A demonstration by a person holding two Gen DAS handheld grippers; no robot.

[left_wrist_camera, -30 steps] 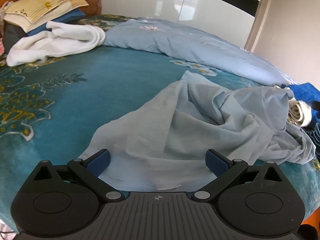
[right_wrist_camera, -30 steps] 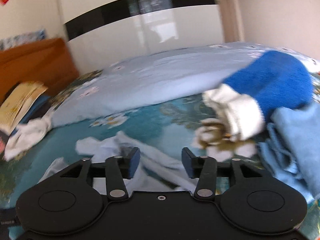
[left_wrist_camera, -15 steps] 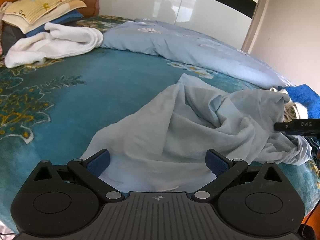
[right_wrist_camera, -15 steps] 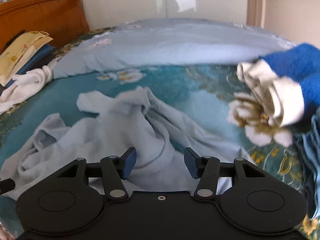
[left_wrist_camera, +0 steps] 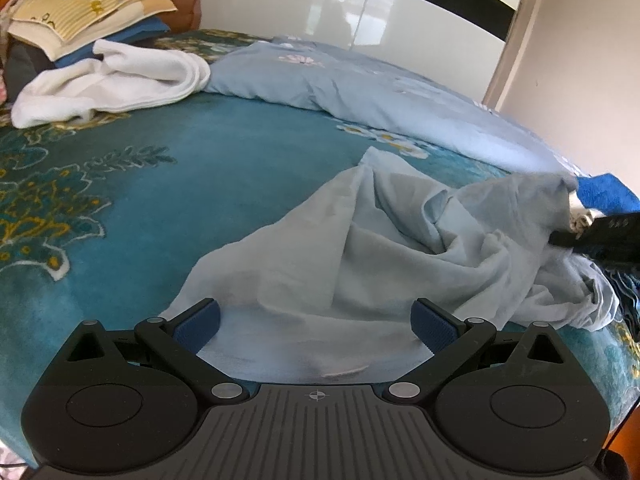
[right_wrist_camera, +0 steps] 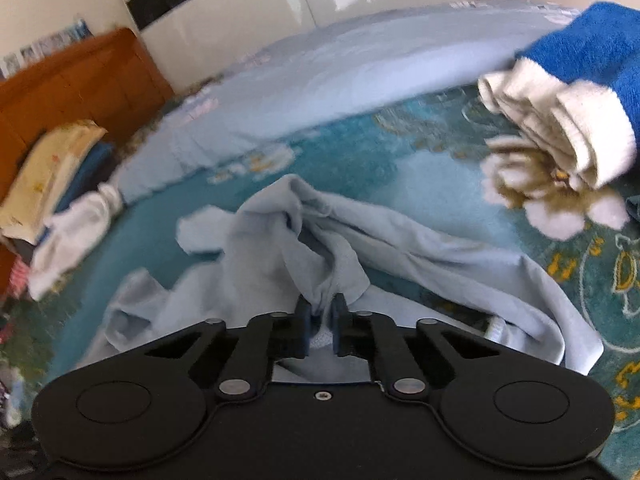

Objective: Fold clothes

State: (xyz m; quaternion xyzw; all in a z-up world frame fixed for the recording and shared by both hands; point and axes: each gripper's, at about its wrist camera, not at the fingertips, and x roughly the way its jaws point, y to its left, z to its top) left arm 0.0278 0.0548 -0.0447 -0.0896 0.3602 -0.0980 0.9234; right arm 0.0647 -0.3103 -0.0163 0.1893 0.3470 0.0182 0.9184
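**Pale blue shirt pinched, nothing folded yet**

Pale blue cotton is what I have to deal with: a crumpled garment [left_wrist_camera: 380, 264] lying on the teal patterned bed cover [left_wrist_camera: 168, 208], close to the near edge of the bed and more toward its right side. Going left to right: at the far left corner sits a stack of folded bedding with a white towel [left_wrist_camera: 108, 80] slumped in front of it; a light blue quilt [left_wrist_camera: 360, 84] runs along the far edge; then my garment; then, at the right edge, a blue-and-white rolled towel [right_wrist_camera: 568, 92].

My left tongs [left_wrist_camera: 316, 324] hang spread wide over the garment's near hem, pads well apart and gripping nothing. My right tongs [right_wrist_camera: 320, 320] have just been closing and now pinch a gathered bunch of the cloth between the pads; the fabric puckers up out of the nearly shut jaws.

As for progress, I judge the task barely begun. The cloth is rumpled and ridged, no crease is laid, and it needs spreading flat before any fold. Only the first grab is made.

Its long axis, as far as I can judge, runs across the bed, left to right, roughly along the near edge, with one loose tongue of cloth [right_wrist_camera: 200, 236] pointing away toward the quilt. Which end is the collar I cannot tell.
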